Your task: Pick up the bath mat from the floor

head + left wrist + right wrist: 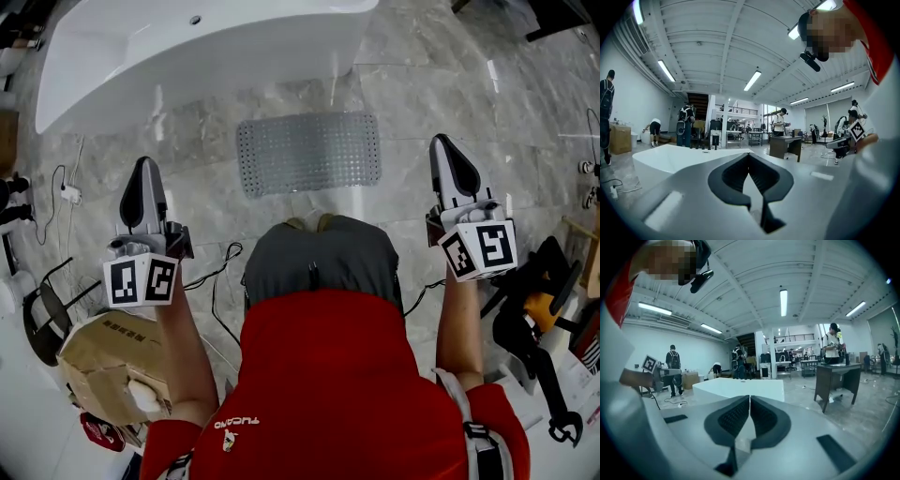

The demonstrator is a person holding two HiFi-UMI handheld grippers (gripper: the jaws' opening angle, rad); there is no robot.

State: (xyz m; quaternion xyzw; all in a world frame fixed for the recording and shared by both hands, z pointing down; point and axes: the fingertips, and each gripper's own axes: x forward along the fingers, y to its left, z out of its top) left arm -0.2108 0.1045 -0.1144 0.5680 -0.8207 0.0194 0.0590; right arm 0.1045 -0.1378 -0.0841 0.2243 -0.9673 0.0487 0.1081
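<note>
Above the marble floor (441, 84): both claws shut, both empty.
Left gripper (143, 167) and right gripper (444, 145) have jaws pressed together with nothing between them, held in the air on either side of the person (328, 375). Grey studded bath mat (309, 152) lies flat on the tiles ahead, between them, near the white bathtub (187, 47).

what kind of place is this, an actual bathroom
Likely a staged bathroom corner inside a big open workshop or lab hall, not a home. A white bathtub and a grey bath mat lie on a marble-look floor, while the gripper views show desks, ceiling strip lights and other people beyond.
</note>
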